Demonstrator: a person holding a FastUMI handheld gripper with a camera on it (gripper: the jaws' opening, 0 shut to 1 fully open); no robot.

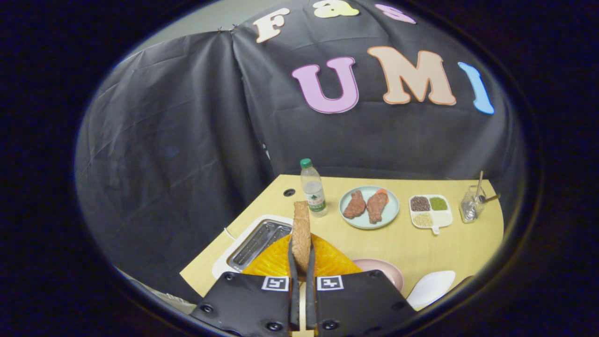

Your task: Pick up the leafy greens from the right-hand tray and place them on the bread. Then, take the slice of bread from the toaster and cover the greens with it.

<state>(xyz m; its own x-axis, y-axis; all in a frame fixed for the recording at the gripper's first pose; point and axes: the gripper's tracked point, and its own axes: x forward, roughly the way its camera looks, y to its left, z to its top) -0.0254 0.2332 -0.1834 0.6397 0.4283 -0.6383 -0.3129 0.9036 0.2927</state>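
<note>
My gripper [302, 269] is shut on a brown slice of bread [302, 231], held edge-on and upright between the two fingers, raised above the table. To the left and below stands the white toaster [252, 245] with its slots bare. Under the bread lies an orange plate [330, 262], mostly hidden by the fingers and the slice; what lies on it cannot be seen.
Beyond the bread stands a water bottle [312, 189] with a green cap. A pale blue plate [369, 207] carries two meat pieces. Farther right are a white divided dish [430, 211], a glass jar [471, 206], a pink dish [381, 271] and a white tray [431, 288].
</note>
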